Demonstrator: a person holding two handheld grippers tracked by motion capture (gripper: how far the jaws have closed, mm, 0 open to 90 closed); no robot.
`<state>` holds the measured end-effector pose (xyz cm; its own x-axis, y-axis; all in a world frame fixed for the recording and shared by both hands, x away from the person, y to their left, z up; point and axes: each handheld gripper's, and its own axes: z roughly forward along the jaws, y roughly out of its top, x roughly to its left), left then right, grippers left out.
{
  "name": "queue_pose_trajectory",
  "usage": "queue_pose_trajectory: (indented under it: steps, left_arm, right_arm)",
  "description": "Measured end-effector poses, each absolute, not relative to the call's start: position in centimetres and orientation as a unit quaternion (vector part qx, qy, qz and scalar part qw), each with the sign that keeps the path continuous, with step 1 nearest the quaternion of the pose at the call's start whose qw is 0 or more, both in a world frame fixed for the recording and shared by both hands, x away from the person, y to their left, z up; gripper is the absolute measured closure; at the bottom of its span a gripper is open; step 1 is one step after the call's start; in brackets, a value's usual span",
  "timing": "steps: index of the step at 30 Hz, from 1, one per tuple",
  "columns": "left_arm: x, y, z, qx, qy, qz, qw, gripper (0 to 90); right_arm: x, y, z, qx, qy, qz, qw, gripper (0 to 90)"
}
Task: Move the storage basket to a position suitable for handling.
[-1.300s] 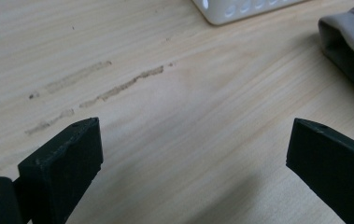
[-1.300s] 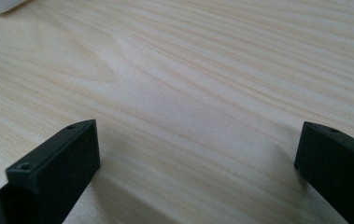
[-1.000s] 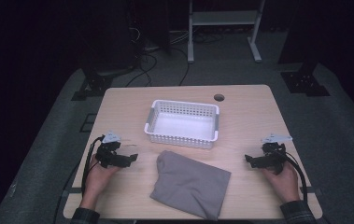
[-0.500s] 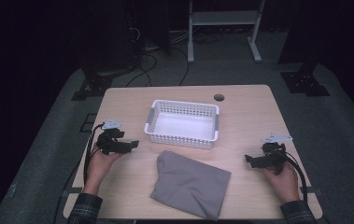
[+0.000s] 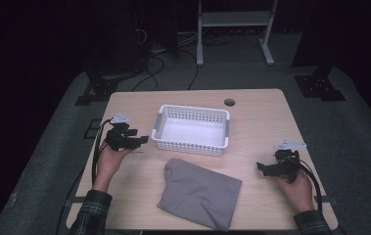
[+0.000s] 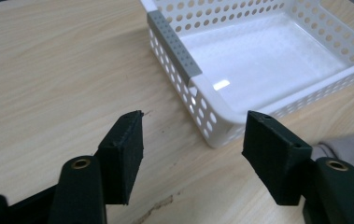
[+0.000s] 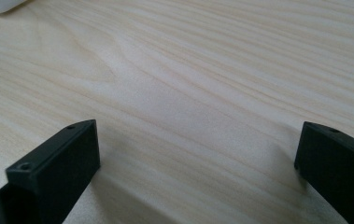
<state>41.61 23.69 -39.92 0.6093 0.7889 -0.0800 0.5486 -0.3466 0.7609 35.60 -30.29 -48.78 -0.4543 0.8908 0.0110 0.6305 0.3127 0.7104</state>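
Observation:
A white perforated basket (image 5: 191, 128) stands empty at the table's middle; its near corner (image 6: 212, 100) shows in the left gripper view. In front of it lies a folded grey cloth (image 5: 200, 193), whose edge (image 6: 352, 149) shows at that view's right. My left gripper (image 5: 141, 140) hovers just left of the basket, pointing at its left end. Its jaws (image 6: 196, 119) have just been closing but stand apart with nothing between them. My right gripper (image 5: 261, 169) rests near the table's right edge, right of the cloth, open wide over bare wood (image 7: 198, 128).
The wooden table (image 5: 271, 122) has a round cable hole (image 5: 229, 102) at the back. Black cables trail from both grippers. Dark floor surrounds the table, with a metal stand (image 5: 232, 19) and loose cables behind it.
The left hand has risen and moved away from me, toward the basket's left end, and its jaws have narrowed. The right hand, basket and cloth have stayed put.

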Motion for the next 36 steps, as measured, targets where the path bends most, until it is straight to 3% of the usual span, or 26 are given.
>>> queue_pose_trajectory:
  steps: [18,36]
  left_arm:
    - [44.7,21.8,-39.9,0.807,0.427,0.125,0.388,63.2]
    - [45.0,20.8,-40.4,0.809,0.432,0.106,0.384,71.4]
  right_arm:
    - [35.6,-30.3,-48.8,0.484,0.786,0.331,0.197,0.0]
    - [35.6,-30.3,-48.8,0.484,0.786,0.331,0.197,0.0]
